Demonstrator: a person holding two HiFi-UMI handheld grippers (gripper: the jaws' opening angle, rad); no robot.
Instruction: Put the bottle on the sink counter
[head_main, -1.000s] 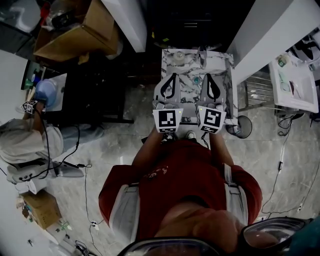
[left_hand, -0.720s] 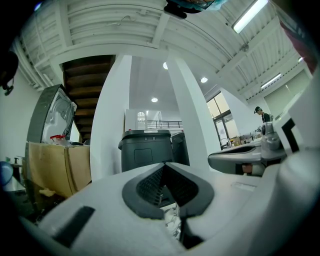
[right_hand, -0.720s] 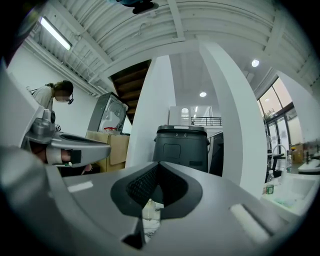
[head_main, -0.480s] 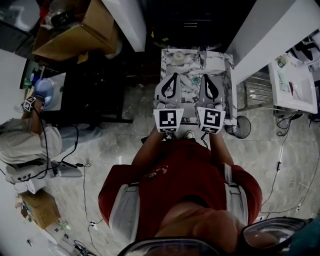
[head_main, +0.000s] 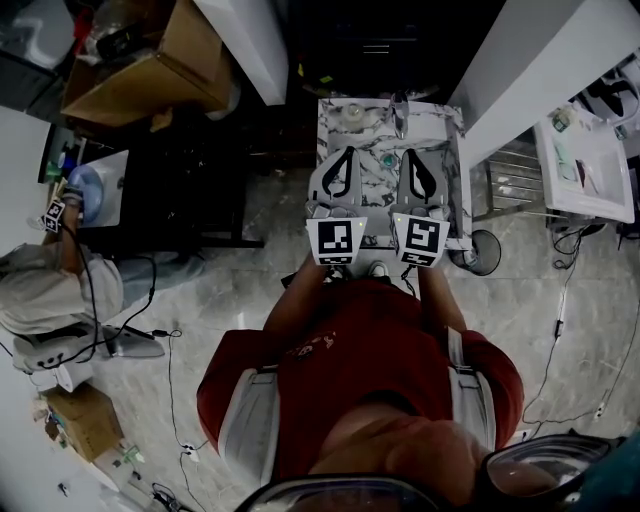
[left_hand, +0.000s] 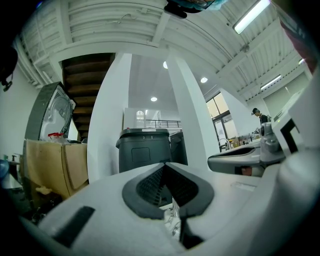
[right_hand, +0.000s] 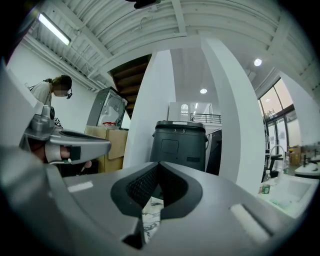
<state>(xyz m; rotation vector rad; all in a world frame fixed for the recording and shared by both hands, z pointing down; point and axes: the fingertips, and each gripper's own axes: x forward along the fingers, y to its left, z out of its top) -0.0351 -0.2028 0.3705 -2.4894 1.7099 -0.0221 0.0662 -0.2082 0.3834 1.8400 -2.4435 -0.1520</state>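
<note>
In the head view my two grippers hang side by side over a small marble-topped table (head_main: 442, 124). On the table between them stands a small teal-topped thing (head_main: 388, 159), seemingly the bottle seen from above. A pale round thing (head_main: 355, 113) sits farther back on the table. My left gripper (head_main: 347, 151) (left_hand: 165, 164) is shut with nothing in it. My right gripper (head_main: 411, 153) (right_hand: 159, 163) is shut and holds nothing either. The white sink counter (head_main: 590, 175) (right_hand: 300, 186) lies to the right, with a small green-labelled bottle (right_hand: 266, 185) on it.
A dark bin (right_hand: 179, 142) (left_hand: 144, 150) stands straight ahead between white pillars. To the left are a cardboard box (head_main: 160, 70) and another person (head_main: 50, 290) who also holds a gripper. Cables (head_main: 560, 330) trail over the marbled floor. A metal rack (head_main: 515, 180) stands between table and sink.
Both grippers stay shut in the same place over the table. The person at the left has shifted their hand a little.
</note>
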